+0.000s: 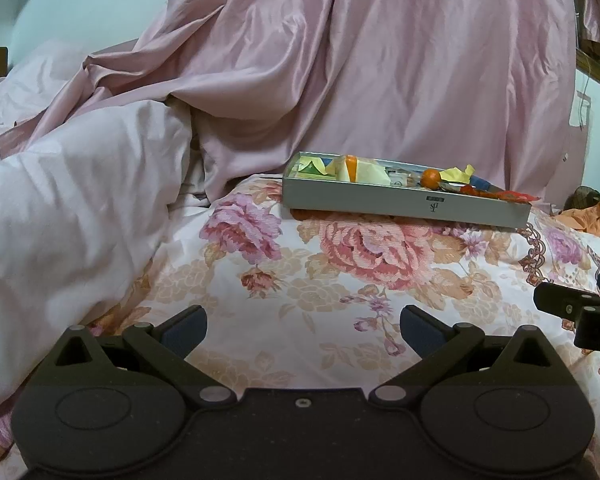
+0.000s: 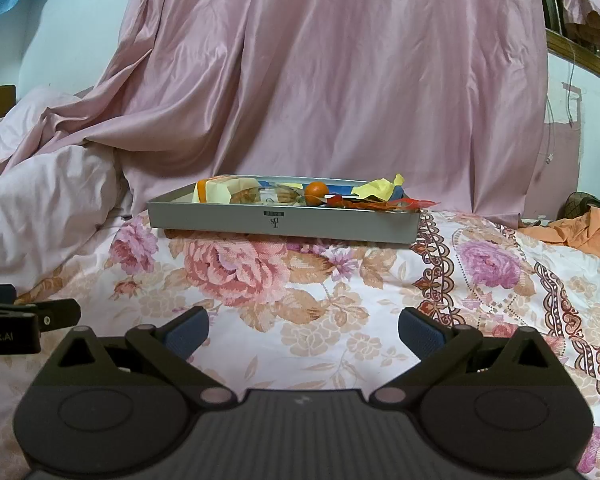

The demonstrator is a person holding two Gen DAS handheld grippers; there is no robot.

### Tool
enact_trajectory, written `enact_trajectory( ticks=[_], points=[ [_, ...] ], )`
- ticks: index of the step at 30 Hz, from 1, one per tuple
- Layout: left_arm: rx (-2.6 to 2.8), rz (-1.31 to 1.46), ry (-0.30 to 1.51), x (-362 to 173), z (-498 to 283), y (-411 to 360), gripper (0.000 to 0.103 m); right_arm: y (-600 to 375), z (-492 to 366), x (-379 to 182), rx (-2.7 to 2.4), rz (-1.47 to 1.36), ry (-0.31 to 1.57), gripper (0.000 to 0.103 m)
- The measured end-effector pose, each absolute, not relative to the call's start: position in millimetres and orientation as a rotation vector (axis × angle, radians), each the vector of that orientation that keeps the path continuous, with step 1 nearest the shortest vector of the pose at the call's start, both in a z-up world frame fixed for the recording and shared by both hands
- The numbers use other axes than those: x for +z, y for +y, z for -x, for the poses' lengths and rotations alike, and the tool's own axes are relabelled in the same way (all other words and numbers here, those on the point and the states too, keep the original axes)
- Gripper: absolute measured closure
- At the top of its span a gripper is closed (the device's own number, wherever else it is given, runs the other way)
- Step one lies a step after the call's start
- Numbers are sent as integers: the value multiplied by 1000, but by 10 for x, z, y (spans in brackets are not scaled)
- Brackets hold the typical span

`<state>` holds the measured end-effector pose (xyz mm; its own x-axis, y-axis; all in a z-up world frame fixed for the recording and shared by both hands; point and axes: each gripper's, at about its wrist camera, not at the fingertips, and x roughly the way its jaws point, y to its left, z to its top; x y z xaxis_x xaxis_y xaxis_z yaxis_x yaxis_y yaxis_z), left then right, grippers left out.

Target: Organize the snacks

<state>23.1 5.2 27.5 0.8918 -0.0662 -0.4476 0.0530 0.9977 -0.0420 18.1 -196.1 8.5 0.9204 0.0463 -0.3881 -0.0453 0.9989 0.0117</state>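
Floral bedsheet [image 2: 300,300] covered bed; pink curtain [image 2: 340,80] hung behind, pale duvet [image 1: 60,220] bunched at left. Grey tray [image 2: 284,220] sat on sheet near curtain, holding snacks: small orange [image 2: 316,191], yellow wrapper [image 2: 378,188], red wrapper [image 2: 396,203], pale packet [image 2: 216,194]. Left gripper [image 1: 303,326] spread wide, held nothing, low over sheet, well short of tray. Right gripper [image 2: 303,328] likewise wide apart, empty.

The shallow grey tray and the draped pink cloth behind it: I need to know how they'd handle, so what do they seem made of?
The shallow grey tray looks like rigid cardboard with a matte finish: flat walls, crisp corners, a printed logo; thin metal is possible. The draped pink cloth looks like satin-type fabric, with glossy highlights along soft folds.
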Motion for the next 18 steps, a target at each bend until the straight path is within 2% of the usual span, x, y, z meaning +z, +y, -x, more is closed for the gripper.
enact_trajectory(
  ticks=[18],
  points=[
    [-62, 27, 465, 275, -226, 43, 1, -1966, -188, 74, 47, 1, 405, 0]
  ],
)
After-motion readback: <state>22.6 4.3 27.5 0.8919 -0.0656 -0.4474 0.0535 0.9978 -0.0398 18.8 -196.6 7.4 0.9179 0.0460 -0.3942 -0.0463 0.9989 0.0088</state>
